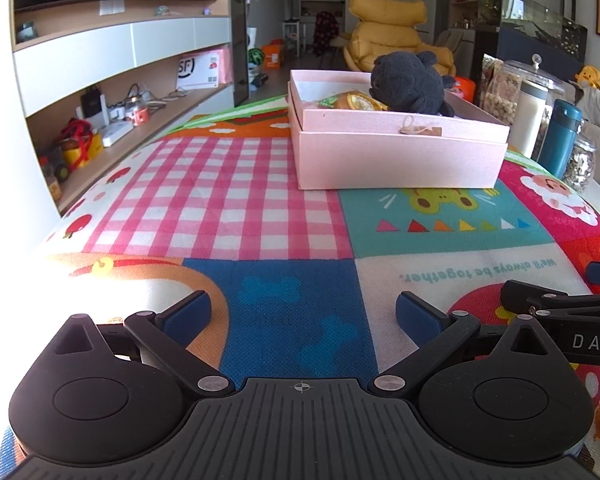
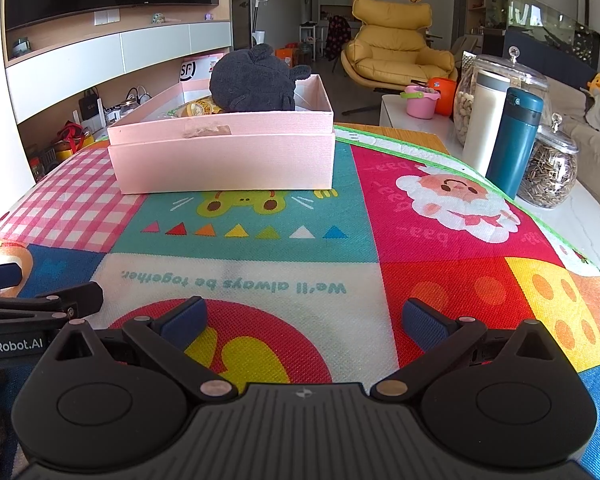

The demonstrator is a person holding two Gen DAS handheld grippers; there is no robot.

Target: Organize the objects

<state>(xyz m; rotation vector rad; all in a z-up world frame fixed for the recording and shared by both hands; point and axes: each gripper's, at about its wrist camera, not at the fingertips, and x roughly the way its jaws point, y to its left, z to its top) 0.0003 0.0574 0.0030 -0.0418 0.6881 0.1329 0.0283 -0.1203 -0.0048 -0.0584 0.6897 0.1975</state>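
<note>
Tongs both wide apart, empty — left tongs (image 1: pixel 303 314), right tongs (image 2: pixel 305 318). Risk: dark plush toy (image 2: pixel 256 80) sits high in pink box (image 2: pixel 224 160) — a bump could tip it out.

Mat (image 2: pixel 236 280), white panel just ahead of the right gripper's fingers: "We'll always be together.", upside down from the tool.
Mat, pink panel ahead and to the right, around the sheep: "baa", repeated, upside down.
Right gripper (image 1: pixel 592 342), at the right edge of the left wrist view: "DAS", cut off.
Left gripper (image 2: pixel 10 346), at the left edge of the right wrist view: "enRobot.AI", cut off.
White parcel (image 1: pixel 198 70) on the far-left shelf: "SF".
</note>
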